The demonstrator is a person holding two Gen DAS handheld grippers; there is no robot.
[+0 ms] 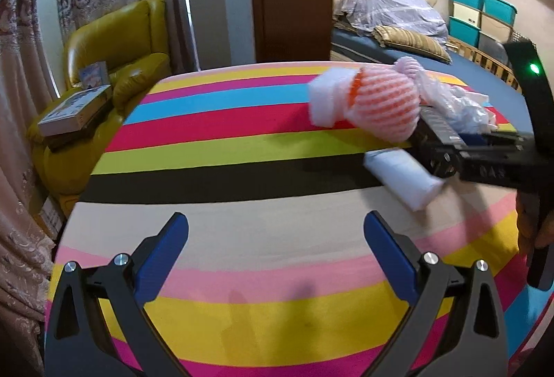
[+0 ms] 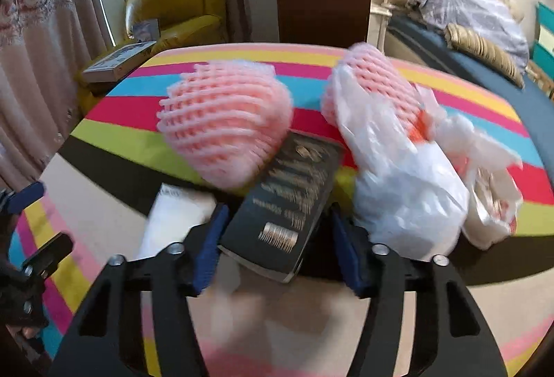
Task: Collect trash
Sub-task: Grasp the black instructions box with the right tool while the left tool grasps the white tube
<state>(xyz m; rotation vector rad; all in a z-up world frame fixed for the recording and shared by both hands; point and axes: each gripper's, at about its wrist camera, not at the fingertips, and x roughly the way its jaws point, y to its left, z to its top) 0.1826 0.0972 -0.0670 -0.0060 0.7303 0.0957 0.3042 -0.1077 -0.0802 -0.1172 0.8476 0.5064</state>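
The left gripper [image 1: 275, 238] has matte black arms with long teardrop cut-outs, each ending in a flat blue pad [image 1: 389, 259]. Round silver screws [image 1: 428, 257] sit at the pivots. The right gripper [image 2: 277, 238] is built the same: black arms, slotted cut-outs, blue pads [image 2: 211, 245] and silver screw heads [image 2: 379, 250]. Seen from the left wrist camera, its black body carries faint raised lettering and a curved black handle [image 1: 529, 106] with a glowing green light [image 1: 534, 68]. Bare fingers [image 1: 526, 228] show behind that handle.
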